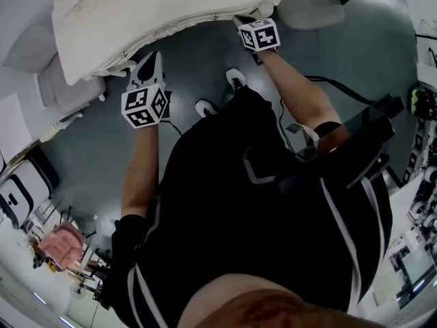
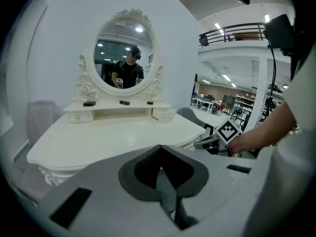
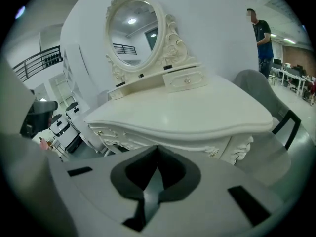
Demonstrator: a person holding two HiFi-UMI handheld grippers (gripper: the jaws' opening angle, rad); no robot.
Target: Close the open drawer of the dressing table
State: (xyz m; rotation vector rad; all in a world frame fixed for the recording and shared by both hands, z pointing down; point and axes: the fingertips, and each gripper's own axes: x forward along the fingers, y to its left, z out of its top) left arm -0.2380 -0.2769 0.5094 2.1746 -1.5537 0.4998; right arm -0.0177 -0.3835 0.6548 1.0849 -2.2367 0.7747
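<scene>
White-painted drawer (image 3: 177, 81), small, juts from the shelf (image 3: 138, 86) just right of mirror (image 3: 134, 31); likely light, free-sliding, so push flat on its front. Left gripper (image 2: 160, 148), right gripper (image 3: 157, 148): jaws together, empty, both well before mirror.

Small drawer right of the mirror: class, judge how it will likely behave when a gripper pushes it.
The small drawer looks like rigid white wood, so it should probably slide whole, not flex. It is small against the dressing table, so likely light; an off-centre push might jam it.
</scene>
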